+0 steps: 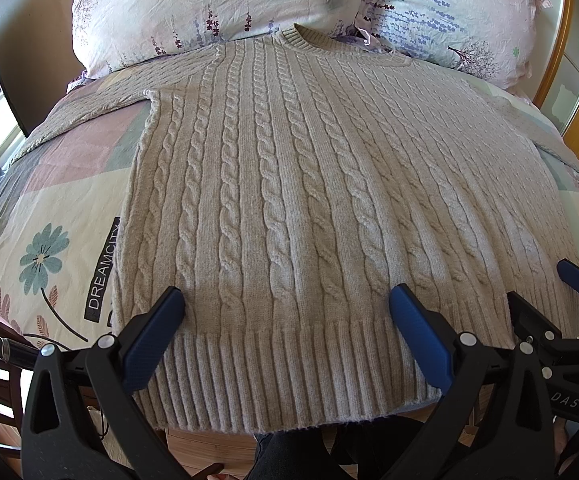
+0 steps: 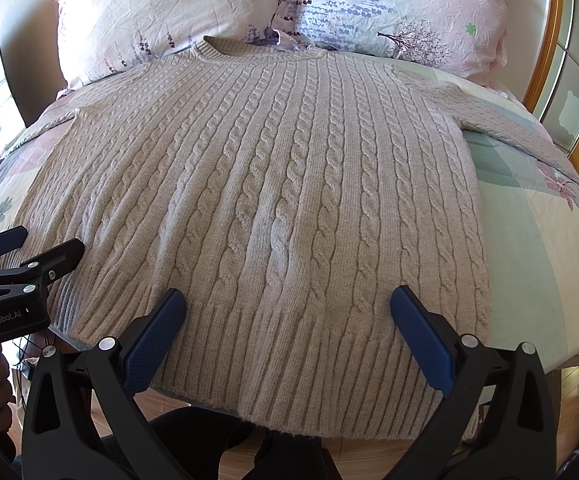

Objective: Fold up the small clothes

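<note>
Plainly, the sweater [image 1: 289, 200] lies flat and face up on the bedspread [image 1: 49, 208], its collar [image 1: 309, 38] up against the two pillows [image 1: 209, 4] and its ribbed hem [image 1: 289, 380] hanging a little over the near edge of the bed, with both sleeves spread out to the sides. The left gripper [image 1: 287, 304] hangs above the hem toward the garment's left half with its jaws spread wide and nothing between them; the right gripper [image 2: 288, 302] hangs likewise over the right half, equally wide and empty. No fold looks begun yet. The knit is thick and cabled, so I judge that a pinch taken at the hem may catch only the top layer; the front would then lift away from the back and the fold would come out lopsided. Because the hem overhangs the edge, a pull toward the person could drag the whole sweater off the bed. The heavy wool is also likely to sag between two grip points, so uneven lifting by the two hands would skew the crease. The sleeves lie far out, the left one running toward the bed's side, and could trail or bunch under the body if they are not brought in first. The collar, touching the pillows, may snag there when the cloth shifts.
</note>
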{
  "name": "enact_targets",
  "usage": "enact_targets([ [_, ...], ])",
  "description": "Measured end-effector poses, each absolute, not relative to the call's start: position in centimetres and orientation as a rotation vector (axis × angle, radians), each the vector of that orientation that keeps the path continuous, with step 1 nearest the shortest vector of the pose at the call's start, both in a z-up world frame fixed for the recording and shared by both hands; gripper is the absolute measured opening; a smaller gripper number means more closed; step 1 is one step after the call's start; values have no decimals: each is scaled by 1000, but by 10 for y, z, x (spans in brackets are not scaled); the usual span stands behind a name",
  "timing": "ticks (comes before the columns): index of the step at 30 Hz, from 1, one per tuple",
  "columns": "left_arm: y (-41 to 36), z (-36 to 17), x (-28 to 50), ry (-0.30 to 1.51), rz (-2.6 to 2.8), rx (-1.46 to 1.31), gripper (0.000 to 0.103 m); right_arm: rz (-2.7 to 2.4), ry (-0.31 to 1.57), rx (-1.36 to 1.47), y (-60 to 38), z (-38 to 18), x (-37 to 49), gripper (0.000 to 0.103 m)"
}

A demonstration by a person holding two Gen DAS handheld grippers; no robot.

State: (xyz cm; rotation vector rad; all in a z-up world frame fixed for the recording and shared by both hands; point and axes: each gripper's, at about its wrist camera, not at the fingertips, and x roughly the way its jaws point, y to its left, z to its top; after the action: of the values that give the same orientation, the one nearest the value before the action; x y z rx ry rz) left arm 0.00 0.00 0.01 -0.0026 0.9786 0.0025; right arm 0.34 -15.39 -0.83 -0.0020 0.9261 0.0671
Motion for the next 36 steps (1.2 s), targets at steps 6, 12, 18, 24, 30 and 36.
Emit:
enact_targets([
  [6,0,0,0,979,3,-3,101,67,926,-2,-154,-8,3,102],
  [12,0,0,0,979,3,-2,101,67,926,-2,-154,-8,3,102],
  [18,0,0,0,979,3,-2,101,70,925,-3,-154,-8,3,102],
  [24,0,0,0,980,2,-1,101,82,929,-12,-156,-8,6,102],
  [30,1,2,6,986,-18,15,101,141,918,-28,-158,-8,6,102],
  [36,20,15,21,983,21,-30,101,47,845,208,-242,23,37,102],
])
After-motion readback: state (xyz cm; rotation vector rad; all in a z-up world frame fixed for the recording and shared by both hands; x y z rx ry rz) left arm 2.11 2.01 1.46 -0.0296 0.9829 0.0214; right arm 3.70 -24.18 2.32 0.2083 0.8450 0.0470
